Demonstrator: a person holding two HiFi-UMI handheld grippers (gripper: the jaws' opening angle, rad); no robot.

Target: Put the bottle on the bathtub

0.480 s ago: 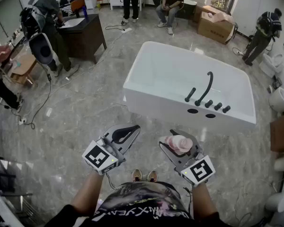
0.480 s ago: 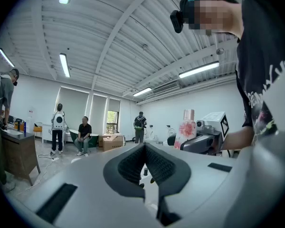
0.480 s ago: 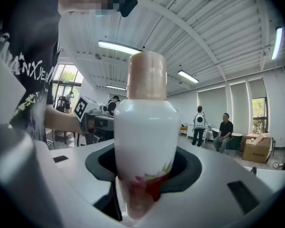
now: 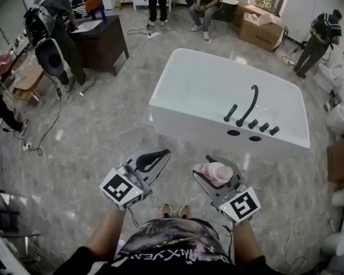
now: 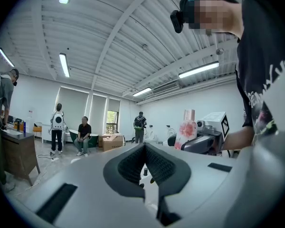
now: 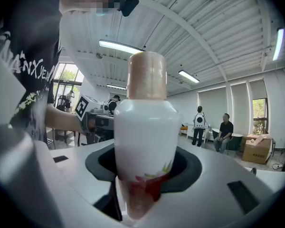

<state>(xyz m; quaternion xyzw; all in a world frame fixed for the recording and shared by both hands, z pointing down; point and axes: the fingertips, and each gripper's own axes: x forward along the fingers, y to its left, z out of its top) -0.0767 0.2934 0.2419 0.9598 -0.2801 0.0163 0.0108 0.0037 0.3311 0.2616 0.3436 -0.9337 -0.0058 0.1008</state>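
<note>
The bottle (image 4: 217, 172), white with a pink cap and a red flower print, stands upright between the jaws of my right gripper (image 4: 212, 166), which is shut on its lower body. In the right gripper view the bottle (image 6: 145, 127) fills the middle. It also shows in the left gripper view, off to the right, as the bottle (image 5: 186, 129). My left gripper (image 4: 162, 153) hangs beside it, shut, with nothing between its pads (image 5: 133, 163). The white bathtub (image 4: 178, 105) lies ahead on the marble floor, with a black faucet (image 4: 249, 105) on its near rim. Both grippers are short of the tub.
A dark desk (image 4: 103, 42) stands at the far left with a person (image 4: 57, 22) beside it. Two more people (image 4: 209, 2) are at the back, and another (image 4: 318, 36) at the right. Cardboard boxes (image 4: 261, 30), toilets (image 4: 341, 119) and a floor cable (image 4: 51, 130) surround the area.
</note>
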